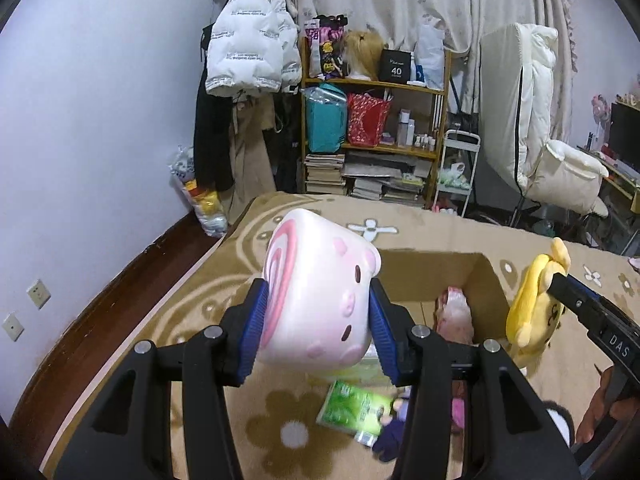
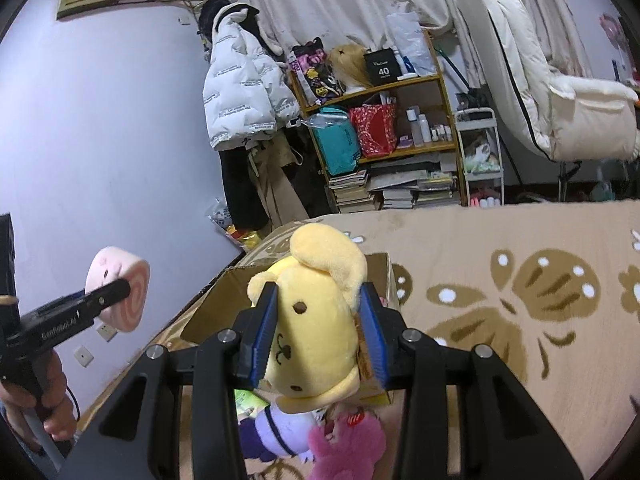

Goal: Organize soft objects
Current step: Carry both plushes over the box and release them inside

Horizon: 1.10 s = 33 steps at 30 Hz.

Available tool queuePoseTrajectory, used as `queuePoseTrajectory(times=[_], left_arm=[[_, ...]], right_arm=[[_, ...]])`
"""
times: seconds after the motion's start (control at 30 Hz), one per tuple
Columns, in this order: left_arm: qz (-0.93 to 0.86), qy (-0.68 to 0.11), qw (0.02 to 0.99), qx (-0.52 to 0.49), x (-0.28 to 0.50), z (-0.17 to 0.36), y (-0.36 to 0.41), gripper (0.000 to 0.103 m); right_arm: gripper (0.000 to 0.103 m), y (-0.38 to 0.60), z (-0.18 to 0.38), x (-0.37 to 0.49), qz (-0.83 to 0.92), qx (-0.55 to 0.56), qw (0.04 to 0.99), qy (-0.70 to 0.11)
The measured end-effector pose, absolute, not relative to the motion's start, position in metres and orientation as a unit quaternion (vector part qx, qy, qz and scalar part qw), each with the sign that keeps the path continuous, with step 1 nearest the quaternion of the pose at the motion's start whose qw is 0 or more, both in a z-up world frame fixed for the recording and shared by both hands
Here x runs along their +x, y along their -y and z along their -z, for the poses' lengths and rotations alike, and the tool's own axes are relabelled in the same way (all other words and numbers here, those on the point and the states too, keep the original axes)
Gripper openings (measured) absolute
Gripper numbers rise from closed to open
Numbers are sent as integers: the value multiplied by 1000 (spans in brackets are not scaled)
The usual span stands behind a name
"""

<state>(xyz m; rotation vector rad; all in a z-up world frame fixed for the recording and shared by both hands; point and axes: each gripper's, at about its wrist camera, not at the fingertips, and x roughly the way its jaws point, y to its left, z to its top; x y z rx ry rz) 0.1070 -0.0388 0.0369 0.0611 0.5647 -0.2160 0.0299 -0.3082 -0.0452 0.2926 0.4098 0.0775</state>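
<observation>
My left gripper point(image 1: 316, 312) is shut on a pink-and-white swirl roll cushion point(image 1: 316, 296) and holds it above the tan floral blanket point(image 1: 224, 280), at the left of an open cardboard box point(image 1: 480, 276). The cushion also shows in the right wrist view point(image 2: 120, 292). My right gripper point(image 2: 320, 320) is shut on a yellow dog plush point(image 2: 316, 320) above the box point(image 2: 224, 300); the plush also shows in the left wrist view point(image 1: 532, 300). A purple plush point(image 2: 276, 432), a pink plush point(image 2: 348, 448) and a green packet point(image 1: 356, 408) lie below.
A wooden shelf point(image 1: 372, 120) with bags, bottles and stacked books stands at the back. A white puffer jacket point(image 1: 248, 40) hangs to its left. A white cart point(image 1: 456, 172) and a white padded chair point(image 1: 560, 168) are at the right. The purple wall is at the left.
</observation>
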Motion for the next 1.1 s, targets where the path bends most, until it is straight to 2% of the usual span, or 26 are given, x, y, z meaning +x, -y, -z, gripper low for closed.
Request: queuePoseTrajectory(times=[0.37,0.8,0.93,1.03,1.1], left_arm=[[133,-291,947,10,154,-20,49,48],[196,-333,922,29,170,13,87,51],[209,-334,919,13,167,17,85,57],[202,-323,924,26,163,14,87,71],[196,-316,928,30,160,12,86,76]], right_arm=[[43,302,45,79,-53,95,970,-218],[47,305,61,97,-61,128,962,-235],[48,306,65,100,-72,147,954,-250],[51,306,64,102,-70,147,953,-255],[52,305,63,101,-68,142,954,-256]])
